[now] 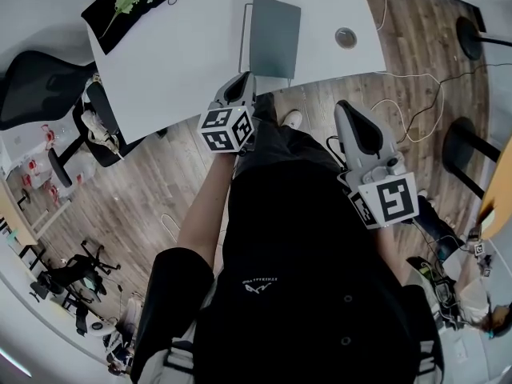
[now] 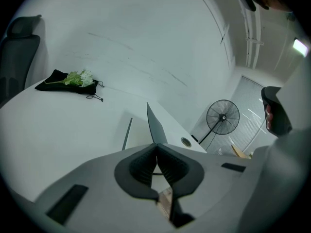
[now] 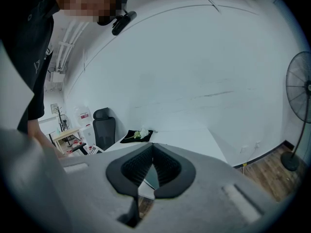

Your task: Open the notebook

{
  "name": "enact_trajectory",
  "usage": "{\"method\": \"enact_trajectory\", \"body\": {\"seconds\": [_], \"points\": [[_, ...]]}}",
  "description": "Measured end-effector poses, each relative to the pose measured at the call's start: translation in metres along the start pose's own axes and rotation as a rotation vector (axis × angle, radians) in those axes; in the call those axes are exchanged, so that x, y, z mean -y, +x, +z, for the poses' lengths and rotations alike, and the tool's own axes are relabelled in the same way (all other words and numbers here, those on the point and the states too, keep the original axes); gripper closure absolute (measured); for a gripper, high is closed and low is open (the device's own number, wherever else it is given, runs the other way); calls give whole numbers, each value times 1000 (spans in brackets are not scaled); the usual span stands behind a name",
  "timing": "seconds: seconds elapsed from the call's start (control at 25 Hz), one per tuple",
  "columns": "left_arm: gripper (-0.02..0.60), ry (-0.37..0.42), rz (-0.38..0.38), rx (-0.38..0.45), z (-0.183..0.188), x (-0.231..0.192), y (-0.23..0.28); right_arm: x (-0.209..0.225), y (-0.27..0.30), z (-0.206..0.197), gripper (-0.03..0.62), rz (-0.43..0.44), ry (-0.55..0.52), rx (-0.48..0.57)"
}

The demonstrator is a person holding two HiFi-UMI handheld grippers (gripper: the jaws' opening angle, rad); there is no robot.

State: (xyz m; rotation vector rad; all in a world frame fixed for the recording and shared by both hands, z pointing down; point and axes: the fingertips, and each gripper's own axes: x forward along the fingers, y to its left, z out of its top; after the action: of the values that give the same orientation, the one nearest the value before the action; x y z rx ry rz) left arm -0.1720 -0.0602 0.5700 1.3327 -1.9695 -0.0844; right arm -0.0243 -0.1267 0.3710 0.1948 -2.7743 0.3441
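The grey notebook [image 1: 274, 37] lies on the white table [image 1: 176, 62], near its front right part. In the left gripper view its lid [image 2: 154, 126] stands up edge-on from a pale base [image 2: 136, 132], so it looks partly open. My left gripper [image 1: 243, 80] is shut and empty, its tips over the table's front edge just short of the notebook; the left gripper view shows the same gripper [image 2: 156, 145] with the jaws pressed together. My right gripper [image 1: 349, 107] hangs over the wooden floor right of the table, shut and empty, its pads [image 3: 165, 166] touching.
A black pouch with white flowers [image 1: 128, 0] lies at the table's far left. A cable grommet [image 1: 346, 38] is right of the notebook. A black office chair [image 1: 36, 86] stands left of the table. Cables [image 1: 416, 94] trail on the floor, and a standing fan [image 2: 222, 117] is beyond the table.
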Motion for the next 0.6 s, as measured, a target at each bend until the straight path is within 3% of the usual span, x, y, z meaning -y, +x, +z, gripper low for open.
{"method": "enact_trajectory", "body": {"seconds": [0.6], "points": [[574,47,-36,5,4,21,-4,4,-22,0,589,-41,12,42]]}}
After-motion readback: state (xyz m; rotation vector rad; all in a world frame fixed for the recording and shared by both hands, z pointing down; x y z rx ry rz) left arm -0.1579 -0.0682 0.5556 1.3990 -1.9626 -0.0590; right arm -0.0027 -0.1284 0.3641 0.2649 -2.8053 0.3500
